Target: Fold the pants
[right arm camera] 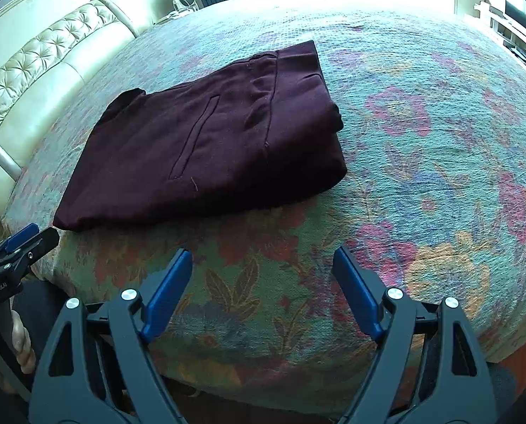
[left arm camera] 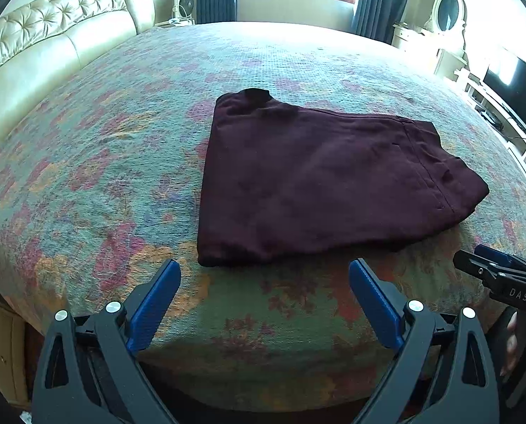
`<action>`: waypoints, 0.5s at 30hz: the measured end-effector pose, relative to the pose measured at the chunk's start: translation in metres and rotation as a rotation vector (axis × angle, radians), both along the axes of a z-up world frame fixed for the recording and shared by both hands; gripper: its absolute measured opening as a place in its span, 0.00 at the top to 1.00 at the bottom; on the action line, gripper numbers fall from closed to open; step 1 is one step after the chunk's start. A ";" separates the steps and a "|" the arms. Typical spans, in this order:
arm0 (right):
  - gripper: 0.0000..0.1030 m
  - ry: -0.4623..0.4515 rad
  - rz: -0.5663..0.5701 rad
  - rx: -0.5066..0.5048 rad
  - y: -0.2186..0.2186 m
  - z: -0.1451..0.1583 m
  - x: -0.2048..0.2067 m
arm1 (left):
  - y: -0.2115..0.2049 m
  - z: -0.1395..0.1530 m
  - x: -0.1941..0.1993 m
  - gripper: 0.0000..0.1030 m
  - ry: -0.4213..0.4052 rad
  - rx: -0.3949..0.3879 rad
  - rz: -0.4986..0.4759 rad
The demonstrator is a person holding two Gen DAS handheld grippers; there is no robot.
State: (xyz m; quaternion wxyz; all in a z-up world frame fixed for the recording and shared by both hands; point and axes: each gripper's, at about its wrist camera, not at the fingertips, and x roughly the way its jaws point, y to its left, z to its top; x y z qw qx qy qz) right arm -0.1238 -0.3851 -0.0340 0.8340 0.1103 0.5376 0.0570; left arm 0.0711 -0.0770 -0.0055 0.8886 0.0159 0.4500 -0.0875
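The dark maroon pants lie folded in a compact stack on the floral bedspread; they also show in the right wrist view, waistband and pocket slit on top. My left gripper is open and empty, held just short of the stack's near edge. My right gripper is open and empty, also just short of the near edge. Each gripper shows at the other view's side: the right one and the left one.
A cream tufted headboard runs along the left. A fan, curtains and window stand at the far side. A white vanity with mirror and a TV shelf are on the right. The bed's near edge drops below my grippers.
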 end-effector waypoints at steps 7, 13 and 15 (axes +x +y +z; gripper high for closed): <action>0.20 0.005 0.008 -0.001 0.005 -0.003 0.000 | 0.004 0.005 0.001 0.08 -0.013 0.019 0.028; 0.20 0.006 0.007 0.001 0.008 -0.004 0.000 | 0.006 0.007 0.001 0.08 -0.028 0.051 0.063; 0.20 0.008 0.007 0.002 0.008 -0.004 0.000 | 0.006 0.008 0.001 0.08 -0.032 0.061 0.069</action>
